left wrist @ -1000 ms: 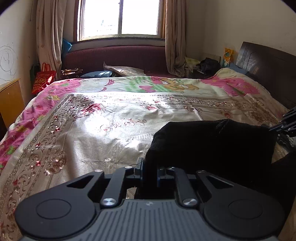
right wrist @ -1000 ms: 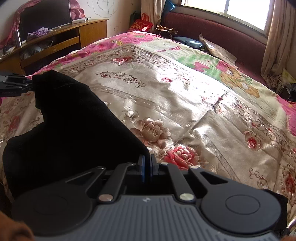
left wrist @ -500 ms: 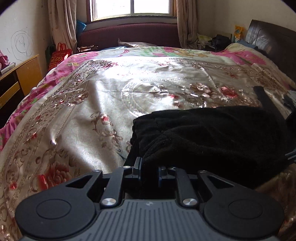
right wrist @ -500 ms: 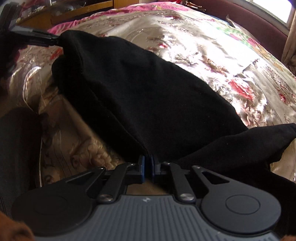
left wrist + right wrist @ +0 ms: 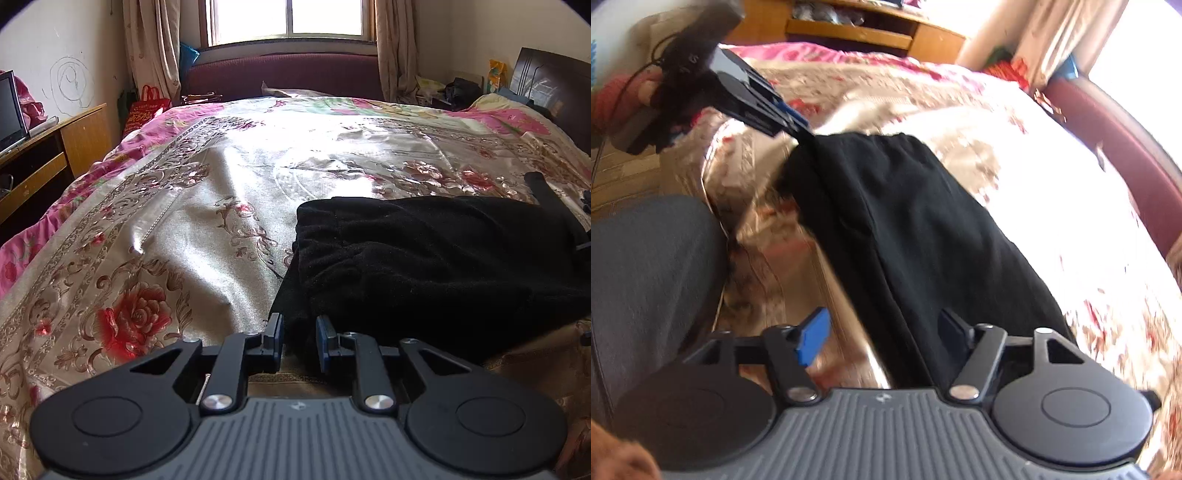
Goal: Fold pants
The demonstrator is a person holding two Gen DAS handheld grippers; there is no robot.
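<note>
The black pants [image 5: 443, 258] lie folded along the near edge of the flowered bedspread [image 5: 184, 221]. My left gripper [image 5: 300, 334] sits low at their left corner. Its jaws are just beginning to open, and dark fabric still fills the narrow gap between the pads. The right wrist view shows the same left gripper [image 5: 796, 122] at the far corner of the pants [image 5: 894, 221], with the cloth drawn up to its tips. My right gripper [image 5: 882, 336] is opening wide. The near end of the pants lies loose between its blue pads [image 5: 812, 339], touching neither.
A person's grey-clad leg [image 5: 646, 277] stands against the bed edge, and a hand [image 5: 646, 88] holds the left gripper. A wooden desk [image 5: 74, 140] with a screen is at the left. A dark headboard [image 5: 546, 81] is at the right and a red bag [image 5: 147, 107] at the far corner.
The pants came down from hanging in the air to lying on the bed. My right jaws sprang apart and let the fabric go, and that wrist rolled. The left jaws look barely wider.
</note>
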